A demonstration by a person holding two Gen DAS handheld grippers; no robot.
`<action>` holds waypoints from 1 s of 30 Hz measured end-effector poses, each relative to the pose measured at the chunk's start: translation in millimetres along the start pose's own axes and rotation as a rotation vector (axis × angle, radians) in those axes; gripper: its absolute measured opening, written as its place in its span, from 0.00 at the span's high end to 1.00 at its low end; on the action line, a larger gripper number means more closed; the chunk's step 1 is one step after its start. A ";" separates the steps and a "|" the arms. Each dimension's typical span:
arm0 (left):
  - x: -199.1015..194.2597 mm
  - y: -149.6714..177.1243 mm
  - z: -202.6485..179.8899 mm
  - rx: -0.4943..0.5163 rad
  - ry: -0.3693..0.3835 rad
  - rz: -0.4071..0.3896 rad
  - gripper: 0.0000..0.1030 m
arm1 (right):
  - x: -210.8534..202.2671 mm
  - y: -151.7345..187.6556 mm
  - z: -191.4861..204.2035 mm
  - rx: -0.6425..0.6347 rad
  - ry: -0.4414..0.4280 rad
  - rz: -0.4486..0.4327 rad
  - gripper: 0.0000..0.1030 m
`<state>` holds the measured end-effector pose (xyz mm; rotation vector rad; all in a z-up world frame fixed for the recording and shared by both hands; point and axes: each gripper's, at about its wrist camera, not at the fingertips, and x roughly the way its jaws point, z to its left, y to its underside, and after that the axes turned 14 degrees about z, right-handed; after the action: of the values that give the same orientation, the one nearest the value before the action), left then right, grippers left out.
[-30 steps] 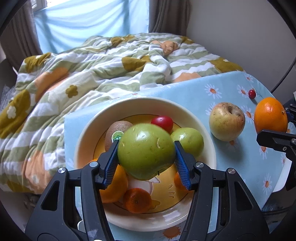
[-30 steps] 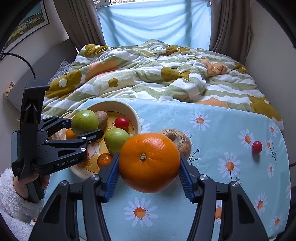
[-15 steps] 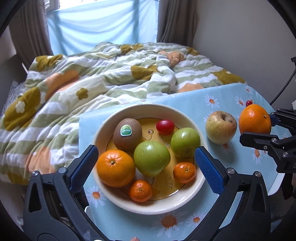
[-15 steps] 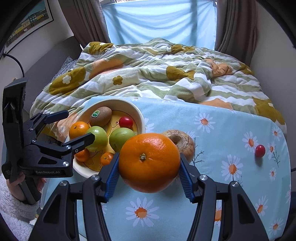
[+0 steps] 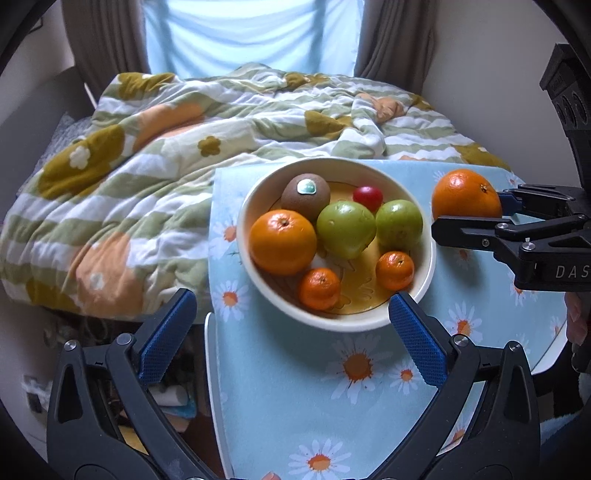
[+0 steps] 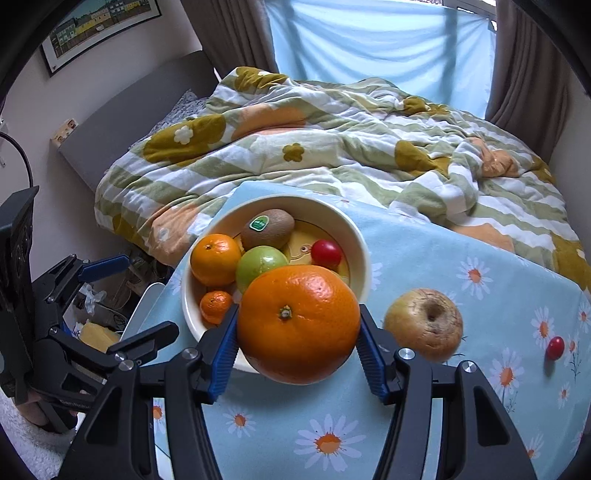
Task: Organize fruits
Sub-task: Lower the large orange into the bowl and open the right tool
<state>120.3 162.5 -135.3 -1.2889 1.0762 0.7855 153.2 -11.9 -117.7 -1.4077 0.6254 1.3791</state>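
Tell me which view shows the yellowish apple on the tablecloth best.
The right wrist view: the yellowish apple sits in plain sight on the tablecloth, just right of the orange held in the right claw. The left wrist view shows nothing of it; the right claw and orange block that spot.

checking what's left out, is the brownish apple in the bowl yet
No, the brownish apple sits on the daisy tablecloth, outside the bowl.

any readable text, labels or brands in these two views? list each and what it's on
"DAS", cut off at the frame edge: on the right gripper body, left wrist view.
Faint lettering on the left gripper body, right wrist view: too blurred to read.
Green sticker on the kiwi: print too small to read.
Framed picture on the wall: no legible text.
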 end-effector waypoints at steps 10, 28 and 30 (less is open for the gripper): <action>21.7 29.9 9.7 -0.055 0.004 0.061 0.00 | 39.5 -7.5 25.6 -0.067 -0.037 0.066 0.47; 19.8 40.8 12.9 -0.044 -0.009 0.085 0.00 | 34.7 -4.2 31.1 -0.035 -0.058 0.036 0.13; 14.5 40.1 11.6 -0.034 -0.013 0.080 0.00 | 30.8 -2.8 31.2 -0.032 -0.046 0.031 0.13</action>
<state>90.3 178.4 -163.5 -1.2742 1.1136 0.8749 149.5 25.7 -140.2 -1.3928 0.5999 1.4474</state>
